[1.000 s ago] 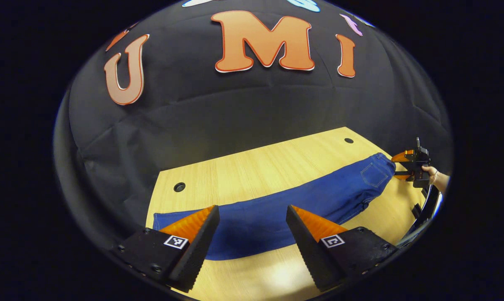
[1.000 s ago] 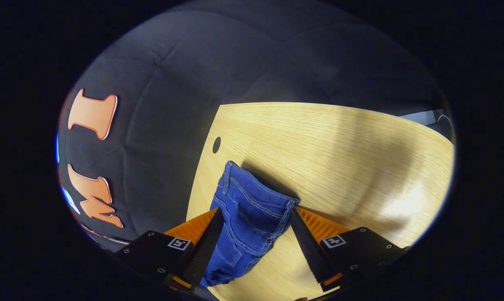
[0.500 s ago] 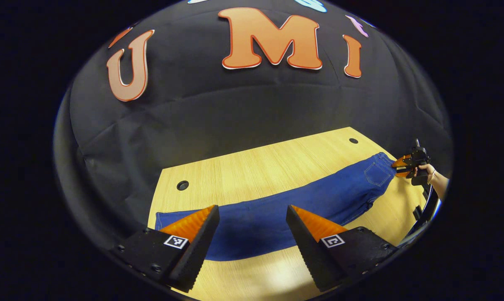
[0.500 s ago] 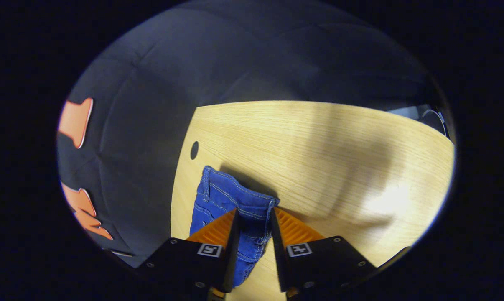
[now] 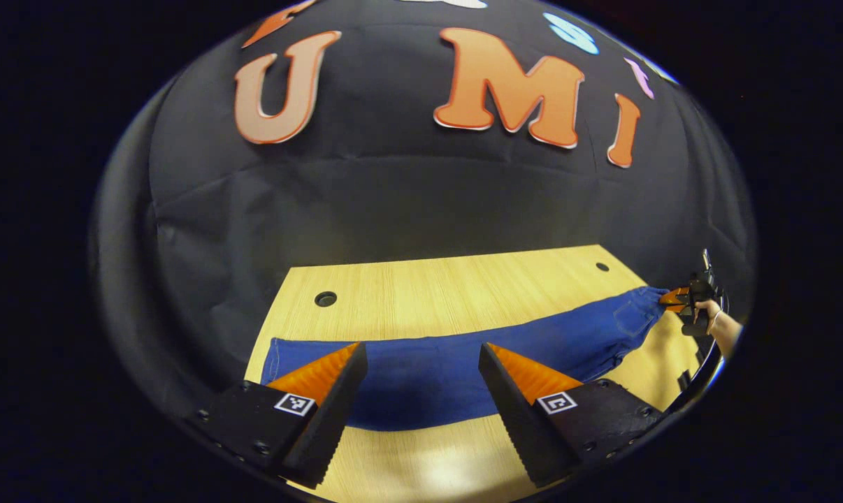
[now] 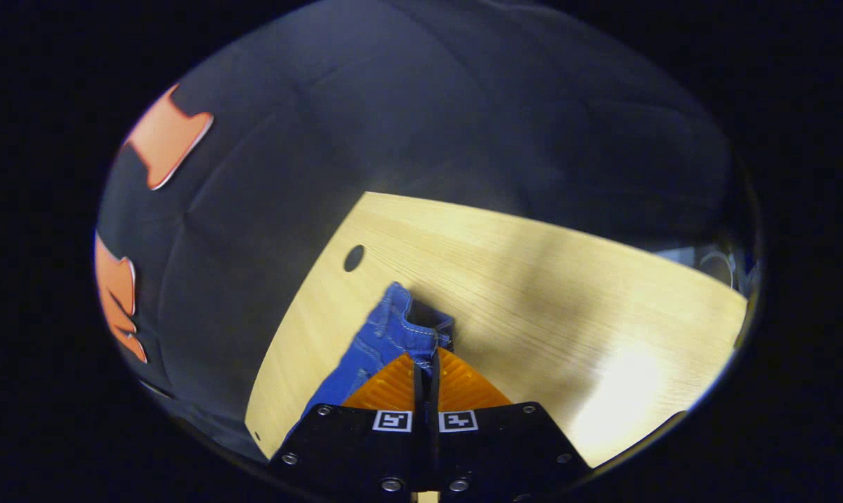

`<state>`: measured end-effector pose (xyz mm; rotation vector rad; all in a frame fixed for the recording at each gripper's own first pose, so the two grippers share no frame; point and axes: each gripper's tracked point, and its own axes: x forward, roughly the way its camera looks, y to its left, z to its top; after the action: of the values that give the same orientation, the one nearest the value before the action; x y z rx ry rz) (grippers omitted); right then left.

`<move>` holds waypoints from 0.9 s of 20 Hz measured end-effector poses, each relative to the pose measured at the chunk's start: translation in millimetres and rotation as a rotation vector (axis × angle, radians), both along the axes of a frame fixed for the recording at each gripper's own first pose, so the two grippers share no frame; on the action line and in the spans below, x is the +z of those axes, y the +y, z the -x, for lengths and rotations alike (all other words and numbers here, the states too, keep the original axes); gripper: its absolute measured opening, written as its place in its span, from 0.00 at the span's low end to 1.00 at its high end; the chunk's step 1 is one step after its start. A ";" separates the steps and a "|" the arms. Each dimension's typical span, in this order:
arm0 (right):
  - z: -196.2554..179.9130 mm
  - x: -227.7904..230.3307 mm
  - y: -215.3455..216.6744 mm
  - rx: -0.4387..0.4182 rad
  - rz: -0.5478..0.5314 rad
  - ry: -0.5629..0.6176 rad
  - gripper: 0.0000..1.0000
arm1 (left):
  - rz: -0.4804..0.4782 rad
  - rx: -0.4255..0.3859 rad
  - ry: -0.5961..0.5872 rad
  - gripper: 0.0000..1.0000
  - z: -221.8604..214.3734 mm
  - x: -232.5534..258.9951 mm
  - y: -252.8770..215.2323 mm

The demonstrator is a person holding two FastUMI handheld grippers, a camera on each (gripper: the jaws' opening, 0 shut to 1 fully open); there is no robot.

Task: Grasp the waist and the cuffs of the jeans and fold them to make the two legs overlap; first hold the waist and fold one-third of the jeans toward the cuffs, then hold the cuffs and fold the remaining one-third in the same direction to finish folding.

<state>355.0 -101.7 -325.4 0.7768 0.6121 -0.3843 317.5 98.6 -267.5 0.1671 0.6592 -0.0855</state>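
Observation:
Blue jeans point(image 5: 435, 367) lie stretched flat across the wooden table point(image 5: 463, 286), cuff end at the left, waist at the far right. My left gripper point(image 5: 421, 347) hovers open over the cuff end, its fingers point(image 5: 337, 384) apart with the denim below and between them; whether they touch it I cannot tell. My right gripper point(image 6: 425, 360) is shut on the waist point(image 6: 400, 325), which bunches up and lifts slightly off the table point(image 6: 533, 279). In the left gripper view that right gripper point(image 5: 676, 299) shows small at the waist end, held by a hand point(image 5: 715, 327).
Round cable holes sit in the table top near the back edge point(image 5: 325, 299) point(image 5: 602, 266) point(image 6: 354, 258). The black cloth wall rises just behind the table. Bare wood lies in front of the jeans point(image 5: 421, 461) and to the right of the waist point(image 6: 603, 335).
My right gripper has closed from wide open onto the waist, gathering the denim. The waist end has been drawn out farther right. My left gripper stays open over the cuff end.

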 end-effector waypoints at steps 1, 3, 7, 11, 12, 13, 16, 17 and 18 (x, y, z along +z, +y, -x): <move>0.9 21.6 12.8 0.023 0.023 -0.029 0.00 | 0.016 0.011 -0.018 0.99 1.0 5.4 11.5; -1.0 63.4 45.1 0.049 0.053 -0.092 0.00 | 0.045 0.020 -0.038 0.99 8.4 15.0 35.2; 0.4 133.5 139.6 0.124 0.068 -0.213 0.00 | 0.062 0.014 -0.080 0.98 16.6 36.4 94.0; 4.2 161.3 253.6 0.239 0.054 -0.266 0.00 | 0.088 0.023 -0.102 0.98 21.3 48.0 142.7; 5.8 164.7 273.2 0.272 0.050 -0.270 0.00 | 0.088 0.024 -0.106 0.98 22.2 48.8 152.8; 5.0 167.7 295.9 0.294 0.045 -0.279 0.00 | 0.091 0.024 -0.108 0.98 25.9 50.1 160.5; 4.4 159.8 368.6 0.391 0.029 -0.267 0.00 | 0.095 0.032 -0.108 0.98 35.0 51.4 183.4; 3.4 152.7 393.0 0.430 0.032 -0.251 0.00 | 0.096 0.038 -0.106 0.98 35.5 48.9 190.3; 7.0 143.7 417.8 0.473 0.030 -0.232 0.00 | 0.099 0.043 -0.103 0.98 38.1 48.2 194.9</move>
<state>348.1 316.2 -181.7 0.6126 0.5493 0.1288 279.5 293.5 -219.3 0.0610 0.5540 -0.0676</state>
